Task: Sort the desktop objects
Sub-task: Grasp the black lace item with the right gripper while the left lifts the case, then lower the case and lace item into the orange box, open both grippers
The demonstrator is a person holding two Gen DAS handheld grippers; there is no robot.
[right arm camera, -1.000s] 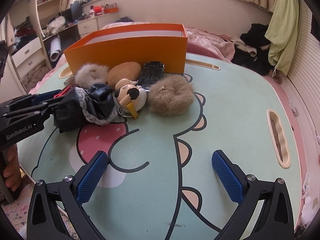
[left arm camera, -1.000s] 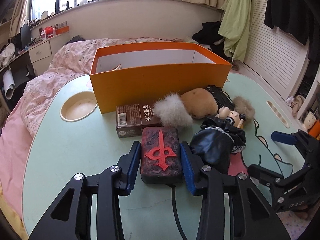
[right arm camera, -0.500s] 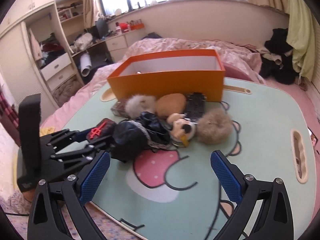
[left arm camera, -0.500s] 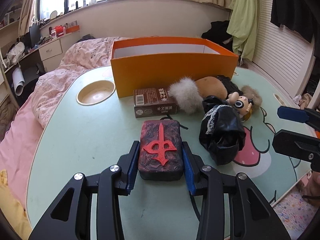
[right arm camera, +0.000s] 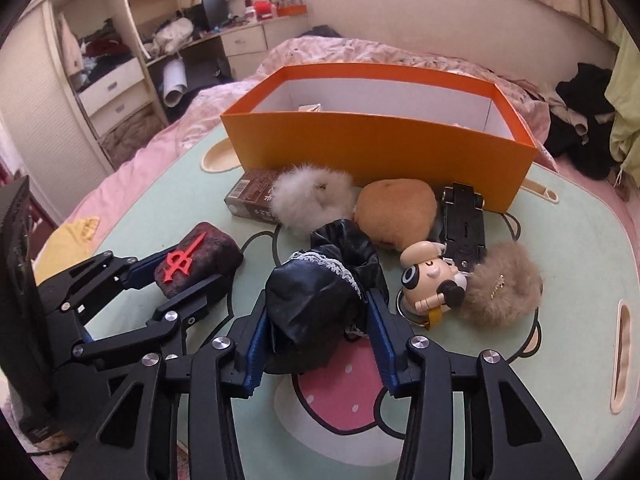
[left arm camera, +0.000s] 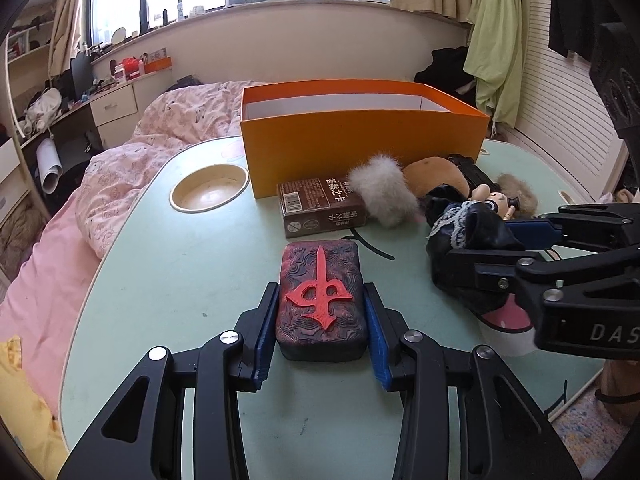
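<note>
We're in a lived-in bedroom at home: a bed [left arm camera: 132,148] with a rumpled pink floral duvet sits right behind the pale green cartoon-print table [left arm camera: 168,264], open wardrobe shelves [right arm camera: 100,52] spill folded clothes, a cluttered desk with drawers [right arm camera: 244,40] runs under the window ledge [left arm camera: 248,4], curtains frame the glass, and a green garment [left arm camera: 496,40] hangs by the slatted wall.

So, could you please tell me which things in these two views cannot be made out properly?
- Contents of the orange box: both views; its front wall hides the floor, and only a scrap shows at the back.
- Brown card box: right wrist view; the white fluffy ball covers one end.
- Black flat object: its far end is hidden behind the tan plush in the left wrist view.
- Black shiny cloth: right wrist view; its underside is hidden.
</note>
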